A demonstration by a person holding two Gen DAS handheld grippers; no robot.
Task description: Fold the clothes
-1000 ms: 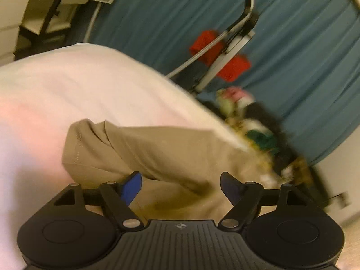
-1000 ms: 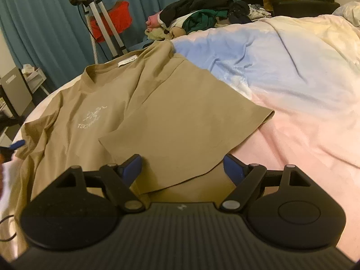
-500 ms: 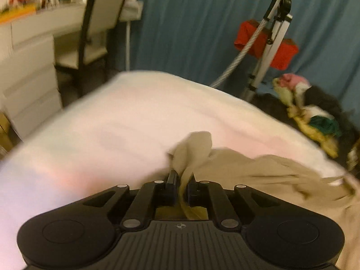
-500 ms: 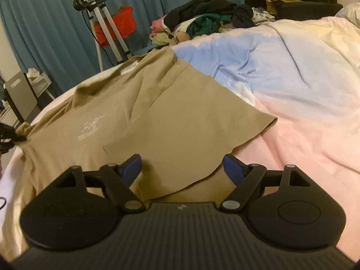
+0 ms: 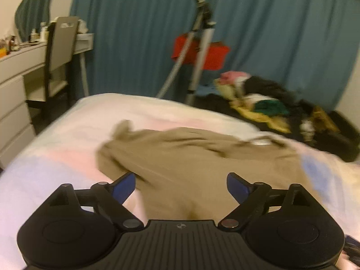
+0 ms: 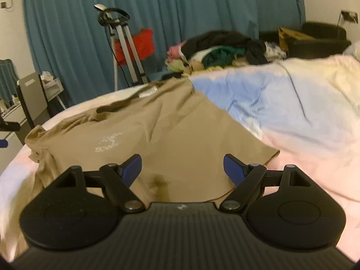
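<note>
A tan T-shirt point(image 6: 162, 132) with a small white chest print lies on the pastel bed cover point(image 6: 292, 117). Its right side is folded over the body. In the left wrist view the same T-shirt point(image 5: 191, 162) lies crumpled, its sleeve bunched at the left. My left gripper point(image 5: 181, 185) hovers above the shirt, its jaws opening wide with nothing between the blue pads point(image 5: 123, 187). My right gripper point(image 6: 182, 168) stands open over the shirt's near hem, holding nothing. The left gripper's blue fingertip point(image 6: 3, 143) shows at the left edge of the right wrist view.
A pile of mixed clothes point(image 6: 216, 54) lies beyond the bed's far edge. A garment steamer stand point(image 5: 200, 45) with a red item stands before the teal curtain point(image 5: 270, 33). A white desk and chair point(image 5: 56, 54) are at the left. The bed cover point(image 5: 56, 157) spreads left of the shirt.
The left gripper shut on the shirt's left sleeve half a second ago, has since let it go and opened, and drew back and up. The right gripper stayed open, rising slightly.
</note>
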